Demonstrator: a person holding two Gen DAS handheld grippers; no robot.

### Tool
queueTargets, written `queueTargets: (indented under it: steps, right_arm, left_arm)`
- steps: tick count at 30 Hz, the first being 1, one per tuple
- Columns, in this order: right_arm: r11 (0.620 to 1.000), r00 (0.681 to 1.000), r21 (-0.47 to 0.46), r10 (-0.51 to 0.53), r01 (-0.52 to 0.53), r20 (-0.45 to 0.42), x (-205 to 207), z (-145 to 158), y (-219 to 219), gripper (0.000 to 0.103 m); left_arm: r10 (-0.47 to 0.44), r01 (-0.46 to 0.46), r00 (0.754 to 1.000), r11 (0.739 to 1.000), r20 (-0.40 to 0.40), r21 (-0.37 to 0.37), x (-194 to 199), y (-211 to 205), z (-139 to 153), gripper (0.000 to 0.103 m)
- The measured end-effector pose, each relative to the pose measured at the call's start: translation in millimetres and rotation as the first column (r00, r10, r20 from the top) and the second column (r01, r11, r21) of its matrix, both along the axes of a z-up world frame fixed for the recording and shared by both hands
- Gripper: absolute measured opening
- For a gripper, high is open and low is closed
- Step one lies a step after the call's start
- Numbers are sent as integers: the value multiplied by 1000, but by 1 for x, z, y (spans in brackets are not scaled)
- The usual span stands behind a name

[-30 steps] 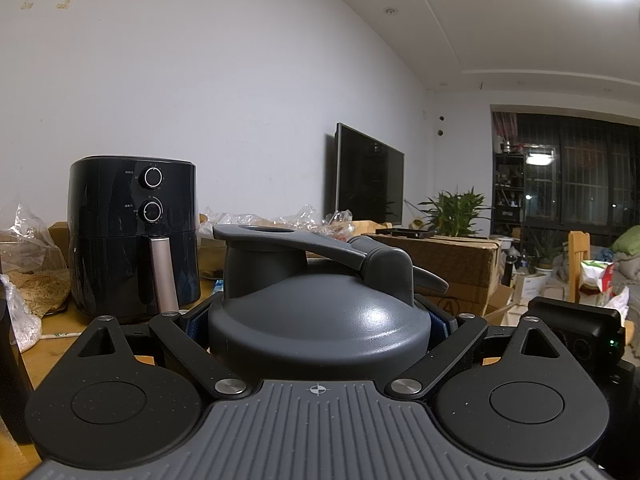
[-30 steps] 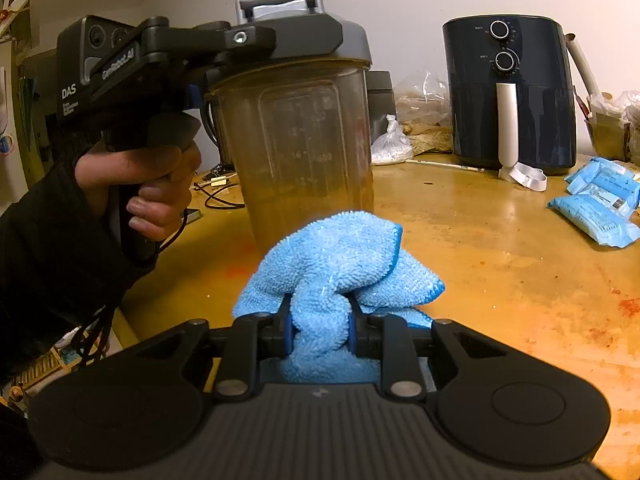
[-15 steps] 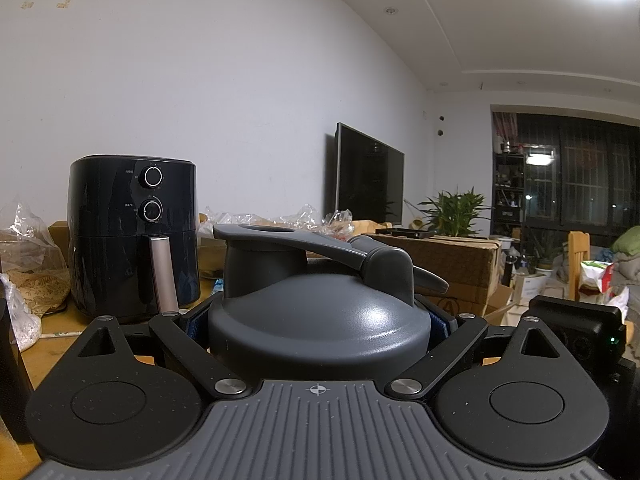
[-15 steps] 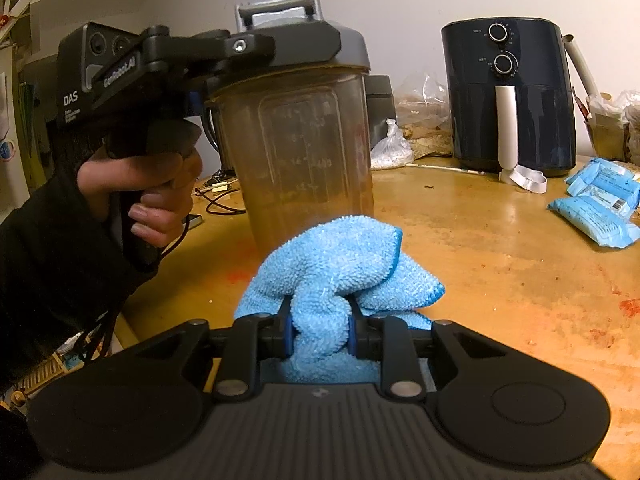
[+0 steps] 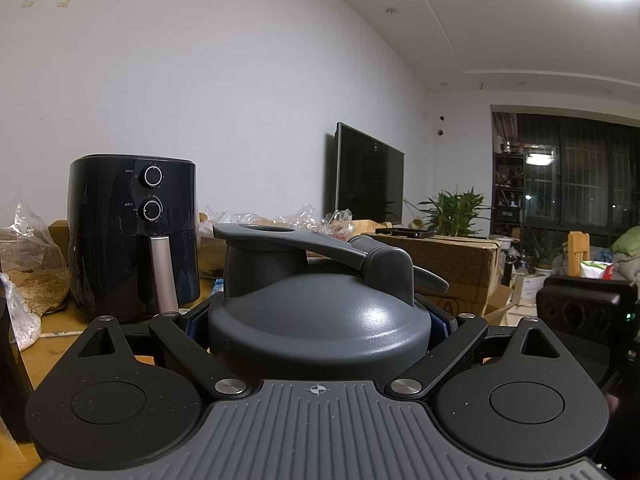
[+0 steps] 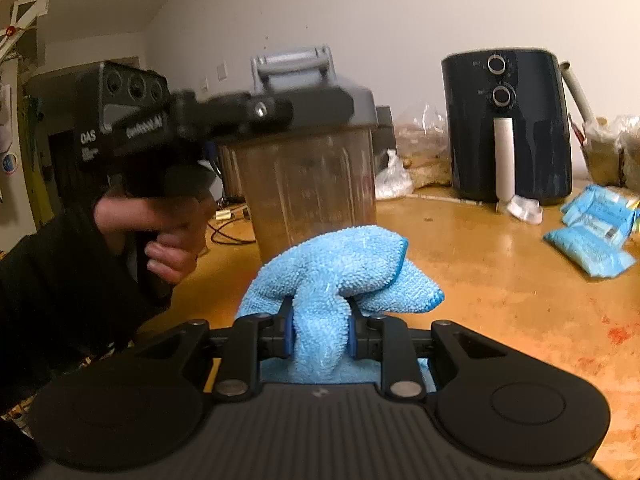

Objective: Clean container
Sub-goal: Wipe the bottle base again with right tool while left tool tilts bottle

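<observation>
The container (image 6: 308, 192) is a tall, cloudy, brown-stained jug with a grey lid (image 6: 316, 76), standing upright on the yellow table (image 6: 500, 280). My left gripper (image 6: 320, 106), held by a hand in a dark sleeve, is shut on the lid's rim. In the left wrist view the domed grey lid (image 5: 312, 280) fills the space between the left gripper (image 5: 318, 326) jaws. My right gripper (image 6: 318, 332) is shut on a bunched blue microfibre cloth (image 6: 344, 264), just in front of the jug's lower wall. I cannot tell whether the cloth touches the jug.
A black air fryer (image 6: 508, 128) stands at the back right of the table, with blue packets (image 6: 596, 228) to its right and plastic bags (image 6: 394, 178) behind the jug. Beyond the table, the left wrist view has a cardboard box (image 5: 448, 264), a television and a plant.
The right wrist view has tipped upward a little, so the jug and the left hand sit lower in it and look blurred. The cloth stays in the jaws. The left wrist view is unchanged.
</observation>
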State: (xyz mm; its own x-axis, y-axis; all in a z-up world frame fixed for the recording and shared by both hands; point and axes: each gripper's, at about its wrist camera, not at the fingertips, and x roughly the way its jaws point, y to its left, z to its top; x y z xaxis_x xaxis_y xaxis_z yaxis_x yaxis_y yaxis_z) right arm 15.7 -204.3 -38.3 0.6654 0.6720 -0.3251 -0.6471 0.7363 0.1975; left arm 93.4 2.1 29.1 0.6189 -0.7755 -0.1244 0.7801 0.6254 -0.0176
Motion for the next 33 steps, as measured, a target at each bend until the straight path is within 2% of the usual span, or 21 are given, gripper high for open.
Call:
queueTargets:
  steps: [10, 22, 33]
  right_arm:
    - [999, 998, 37, -9, 6, 63, -7, 16, -2, 19]
    - [990, 979, 140, -42, 14, 200, -21, 33, -8, 19]
    - [989, 981, 149, -44, 16, 189, -22, 34, -11, 19]
  left_arm:
    - [0, 0, 1000, 1000, -1, 0, 0, 0, -1, 96]
    - [3, -3, 1000, 1000, -1, 1, 0, 0, -2, 96]
    - [5, -5, 1000, 1000, 2, -1, -1, 0, -3, 96]
